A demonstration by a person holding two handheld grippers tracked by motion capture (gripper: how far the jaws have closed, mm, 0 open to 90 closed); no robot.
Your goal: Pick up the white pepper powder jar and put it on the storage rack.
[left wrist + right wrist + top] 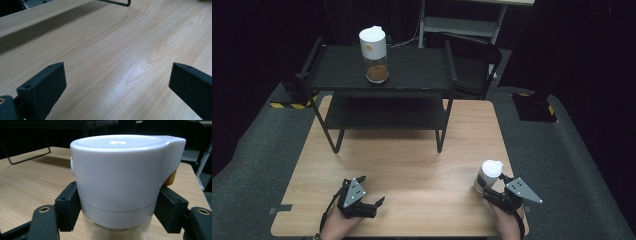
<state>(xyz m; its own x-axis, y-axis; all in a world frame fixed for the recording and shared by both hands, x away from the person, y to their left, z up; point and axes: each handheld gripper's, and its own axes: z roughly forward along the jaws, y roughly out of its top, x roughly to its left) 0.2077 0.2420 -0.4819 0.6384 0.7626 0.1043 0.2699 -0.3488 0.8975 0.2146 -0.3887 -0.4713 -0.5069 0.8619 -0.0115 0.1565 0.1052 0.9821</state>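
jaws of the right gripper (492,187) clamp a white-capped jar (488,175) at the worktop's (412,160) near right corner in the high view; the left gripper (371,192) sits apart. left gripper view: jaws wide over bare wood. right gripper view: jaws press both sides of the jar (122,185).

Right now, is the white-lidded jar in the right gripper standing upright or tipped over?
Upright. The jar stands on the table, white lid on top, with the right gripper clamping its sides just below the lid.
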